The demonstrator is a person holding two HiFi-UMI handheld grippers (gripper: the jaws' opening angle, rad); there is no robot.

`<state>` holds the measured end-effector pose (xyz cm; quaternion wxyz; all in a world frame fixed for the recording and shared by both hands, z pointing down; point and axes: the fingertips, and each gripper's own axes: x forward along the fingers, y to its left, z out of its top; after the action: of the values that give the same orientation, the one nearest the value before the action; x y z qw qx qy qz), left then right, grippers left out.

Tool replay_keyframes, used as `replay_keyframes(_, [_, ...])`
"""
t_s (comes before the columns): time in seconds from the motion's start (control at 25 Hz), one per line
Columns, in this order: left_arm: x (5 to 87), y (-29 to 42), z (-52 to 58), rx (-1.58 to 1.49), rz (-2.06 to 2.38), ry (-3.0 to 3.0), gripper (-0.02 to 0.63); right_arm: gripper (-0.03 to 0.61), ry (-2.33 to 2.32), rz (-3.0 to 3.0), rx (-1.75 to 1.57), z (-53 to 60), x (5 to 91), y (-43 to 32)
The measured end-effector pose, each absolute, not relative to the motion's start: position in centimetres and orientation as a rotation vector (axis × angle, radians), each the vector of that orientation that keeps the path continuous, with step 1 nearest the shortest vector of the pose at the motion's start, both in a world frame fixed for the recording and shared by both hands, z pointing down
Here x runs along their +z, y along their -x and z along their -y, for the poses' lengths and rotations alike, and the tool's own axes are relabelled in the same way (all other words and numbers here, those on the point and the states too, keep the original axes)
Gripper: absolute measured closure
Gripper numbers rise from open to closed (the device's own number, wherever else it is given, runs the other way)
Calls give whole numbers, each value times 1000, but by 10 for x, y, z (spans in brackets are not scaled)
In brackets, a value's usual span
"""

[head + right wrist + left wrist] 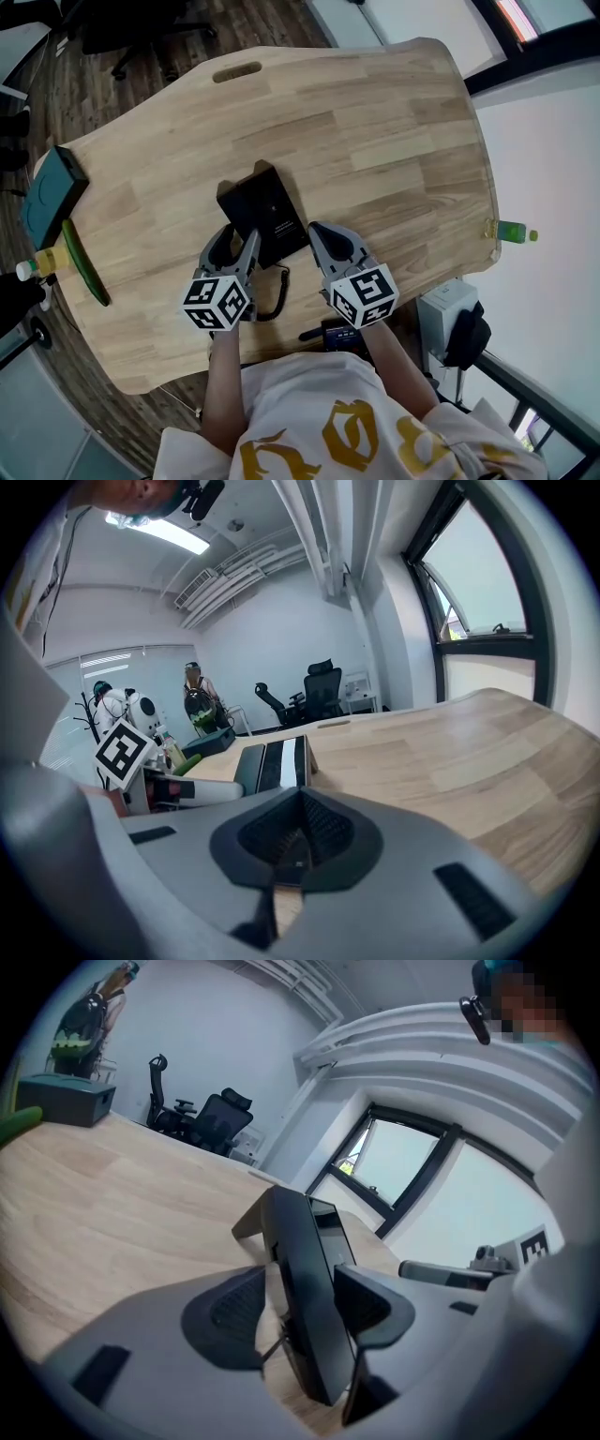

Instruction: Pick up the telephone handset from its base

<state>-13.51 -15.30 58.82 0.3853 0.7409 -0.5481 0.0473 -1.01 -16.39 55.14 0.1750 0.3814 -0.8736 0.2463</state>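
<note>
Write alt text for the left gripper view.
A black telephone handset stands between the open jaws of the left gripper, over a light wooden table. Beyond are office chairs and a window.

Light wooden desk [375, 141] with slot cutout [236, 71] near far edge
Black telephone [267, 211] at front centre, its coiled cord [279, 298] trailing toward the front edge; teal box [52, 192] at left edge, long green object [84, 262] just beside it

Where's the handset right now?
Head view: the handset lies along the left edge of the telephone base, mid-table. Its near end is between the open jaws of the left hand-held gripper.
</note>
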Motion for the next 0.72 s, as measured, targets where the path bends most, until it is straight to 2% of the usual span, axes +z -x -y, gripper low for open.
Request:
replay_keyframes(0.28, [594, 134, 159, 119, 1376, -1892, 399, 574, -1072, 2462, 708, 169, 559, 13])
replay_keyframes(0.4, [592, 131, 159, 125, 1361, -1916, 443, 574, -1077, 2457, 706, 170, 559, 11])
replay_keyframes(0.72, [585, 131, 156, 127, 1354, -1915, 490, 574, -1083, 2460, 699, 167, 555, 9])
